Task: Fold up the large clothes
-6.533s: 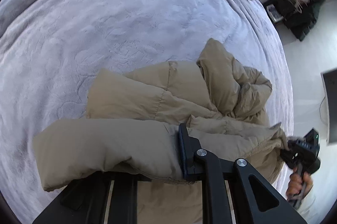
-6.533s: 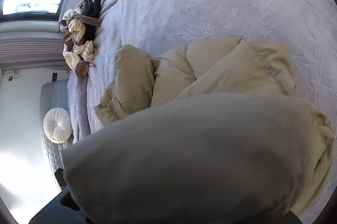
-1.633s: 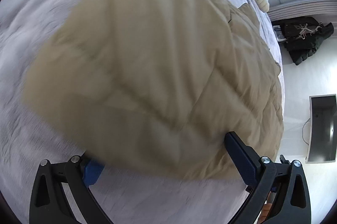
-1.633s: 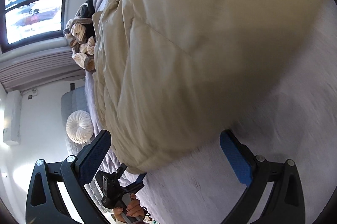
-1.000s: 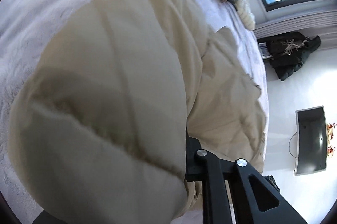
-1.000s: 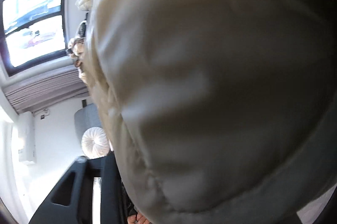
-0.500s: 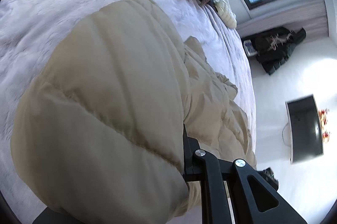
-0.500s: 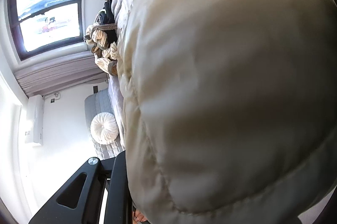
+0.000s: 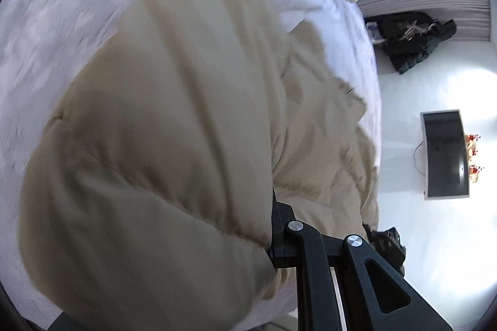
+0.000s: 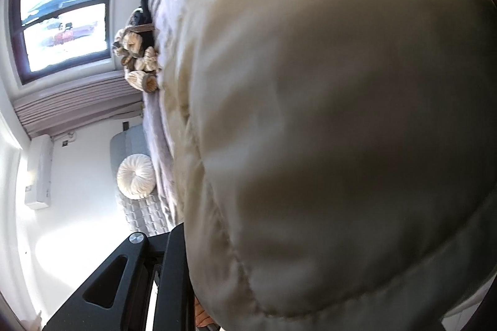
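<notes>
The puffy beige quilted down jacket [image 9: 161, 144] hangs bunched in front of both cameras, lifted over the pale lilac plush bed [image 9: 62, 4], with its far part lying rumpled toward the bed's right edge near the white floor. The left gripper [image 9: 273, 225] has its jaws nearly closed on a thick padded fold of the jacket; only one black finger shows, the other is buried in fabric. The right gripper [image 10: 183, 268] is likewise mostly hidden, its jaws narrow and pinching the jacket's padded edge, having just loosened a little. That is the likely weak point: slippery shell over springy filling can creep out of a loose pinch, and one corner would drop and spoil the fold. With the bulk blocking both views, the carried edge may also land crooked, or the trailing part may slide off the bed's right edge. The heap of cream knitted things [image 10: 139, 60] at the bed's far corner lies well apart.
</notes>
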### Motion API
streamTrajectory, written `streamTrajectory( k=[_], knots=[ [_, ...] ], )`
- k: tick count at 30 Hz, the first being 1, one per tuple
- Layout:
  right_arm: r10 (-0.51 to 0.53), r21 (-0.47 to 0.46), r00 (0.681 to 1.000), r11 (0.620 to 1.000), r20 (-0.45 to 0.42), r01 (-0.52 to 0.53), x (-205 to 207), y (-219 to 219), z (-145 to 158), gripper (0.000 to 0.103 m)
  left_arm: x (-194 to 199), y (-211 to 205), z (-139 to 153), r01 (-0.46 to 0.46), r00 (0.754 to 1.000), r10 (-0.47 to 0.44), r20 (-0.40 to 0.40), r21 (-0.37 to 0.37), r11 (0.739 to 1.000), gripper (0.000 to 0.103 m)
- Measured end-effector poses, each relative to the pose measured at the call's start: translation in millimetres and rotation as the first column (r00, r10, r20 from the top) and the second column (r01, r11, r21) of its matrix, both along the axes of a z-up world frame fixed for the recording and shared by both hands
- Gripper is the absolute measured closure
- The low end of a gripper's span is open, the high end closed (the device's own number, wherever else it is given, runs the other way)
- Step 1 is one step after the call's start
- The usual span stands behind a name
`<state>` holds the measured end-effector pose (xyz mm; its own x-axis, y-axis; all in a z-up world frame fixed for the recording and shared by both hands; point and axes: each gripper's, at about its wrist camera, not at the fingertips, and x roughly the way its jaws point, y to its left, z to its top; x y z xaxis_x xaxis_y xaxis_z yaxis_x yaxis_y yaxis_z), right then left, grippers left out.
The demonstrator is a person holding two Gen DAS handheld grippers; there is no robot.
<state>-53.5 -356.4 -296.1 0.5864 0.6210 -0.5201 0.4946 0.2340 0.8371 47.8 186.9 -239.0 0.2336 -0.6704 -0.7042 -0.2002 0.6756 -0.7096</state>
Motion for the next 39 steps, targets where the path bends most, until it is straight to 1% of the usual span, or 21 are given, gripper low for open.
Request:
streamTrajectory(
  k=[1,3,4,5,7,8,10,13,17,20,21,23,24,26,28,32,33,34,35,36,39],
  knots=[
    [-0.004,-0.001,1.000,1.000,-0.013,0.004,0.3,-2.2,-3.8,0.072,-2.7,2.5,-5.6,0.000,1.000,0.000,-0.013,-0.005,1.000,0.085],
    [-0.011,-0.008,0.999,1.000,-0.038,0.010,0.5,-3.5,-12.6,0.065,-5.9,5.5,-11.8,-0.001,0.999,0.002,-0.036,0.015,1.000,0.076],
    [-0.011,-0.017,0.999,1.000,-0.045,0.010,0.4,-4.1,-14.6,0.061,-5.0,5.1,-12.6,0.004,0.999,-0.003,-0.041,0.036,0.999,0.067],
    [-0.011,-0.030,0.998,0.999,-0.054,0.010,-0.4,-4.6,-14.1,0.060,-3.4,4.0,-11.6,0.011,0.999,-0.007,-0.051,0.078,0.997,0.051],
    [-0.012,-0.053,0.997,0.999,-0.073,0.008,-2.1,-5.3,-9.9,0.057,-5.1,6.3,-7.2,0.025,0.998,-0.017,-0.058,0.144,0.989,0.044],
    [-0.010,-0.063,0.997,0.998,-0.081,0.005,-3.4,-5.5,-6.0,0.056,-6.2,8.4,-4.0,0.041,0.998,-0.031,-0.063,0.158,0.987,0.044],
    [0.003,-0.086,0.995,0.996,-0.099,-0.012,-4.6,-2.9,2.6,0.050,-9.9,14.4,2.6,0.064,0.996,-0.050,-0.076,0.191,0.980,0.037],
    [0.043,-0.163,0.989,0.984,-0.139,-0.065,-9.6,5.4,20.7,0.040,-14.4,20.6,24.8,0.109,0.994,-0.099,-0.050,0.243,0.964,0.037],
    [0.104,-0.249,0.980,0.958,-0.168,-0.145,-18.2,14.2,41.8,0.035,-22.4,32.4,48.9,0.141,0.990,-0.139,-0.027,0.286,0.948,0.037],
    [0.127,-0.281,0.979,0.945,-0.161,-0.169,-17.4,22.0,59.7,0.033,-22.5,34.0,61.8,0.162,0.986,-0.167,-0.009,0.305,0.938,0.037],
    [0.135,-0.290,0.978,0.941,-0.156,-0.176,-26.0,22.2,57.5,0.032,-20.6,34.5,65.2,0.173,0.984,-0.180,-0.006,0.309,0.935,0.037],
    [0.151,-0.304,0.978,0.934,-0.147,-0.190,-21.6,33.9,66.4,0.028,-22.3,37.6,70.1,0.196,0.979,-0.205,-0.002,0.313,0.929,0.037],
    [0.158,-0.306,0.978,0.932,-0.137,-0.194,-10.3,44.0,65.6,0.028,-23.6,37.9,73.5,0.210,0.975,-0.221,-0.001,0.316,0.925,0.037],
    [0.181,-0.318,0.976,0.925,-0.117,-0.210,-21.8,60.7,79.8,0.027,-23.9,39.5,74.9,0.234,0.969,-0.246,-0.002,0.322,0.917,0.037],
    [0.209,-0.337,0.973,0.913,-0.099,-0.231,-17.0,76.2,91.6,0.021,-24.5,39.1,79.6,0.251,0.964,-0.266,0.004,0.324,0.912,0.037],
    [0.241,-0.379,0.966,0.888,-0.099,-0.260,-2.9,105.1,103.6,0.021,-20.3,38.4,89.5,0.259,0.959,-0.283,0.023,0.338,0.905,0.036],
    [0.244,-0.386,0.965,0.884,-0.096,-0.262,9.0,113.3,105.6,0.021,-17.6,36.4,91.0,0.256,0.959,-0.282,0.025,0.348,0.902,0.032],
    [0.248,-0.390,0.964,0.881,-0.098,-0.266,26.2,123.9,106.2,0.021,-15.7,38.0,93.5,0.251,0.959,-0.281,0.031,0.361,0.898,0.010],
    [0.252,-0.399,0.962,0.876,-0.104,-0.272,29.9,129.3,105.8,0.021,-13.8,39.6,96.7,0.240,0.959,-0.278,0.051,0.374,0.896,0.001],
    [0.252,-0.407,0.962,0.871,-0.108,-0.275,39.6,136.6,104.3,0.021,-11.6,40.8,98.8,0.230,0.958,-0.278,0.072,0.386,0.894,0.001],
    [0.251,-0.420,0.959,0.862,-0.131,-0.283,46.5,144.8,99.8,0.020,0.3,39.9,93.4,0.229,0.955,-0.286,0.081,0.415,0.880,0.001]
  ],
)
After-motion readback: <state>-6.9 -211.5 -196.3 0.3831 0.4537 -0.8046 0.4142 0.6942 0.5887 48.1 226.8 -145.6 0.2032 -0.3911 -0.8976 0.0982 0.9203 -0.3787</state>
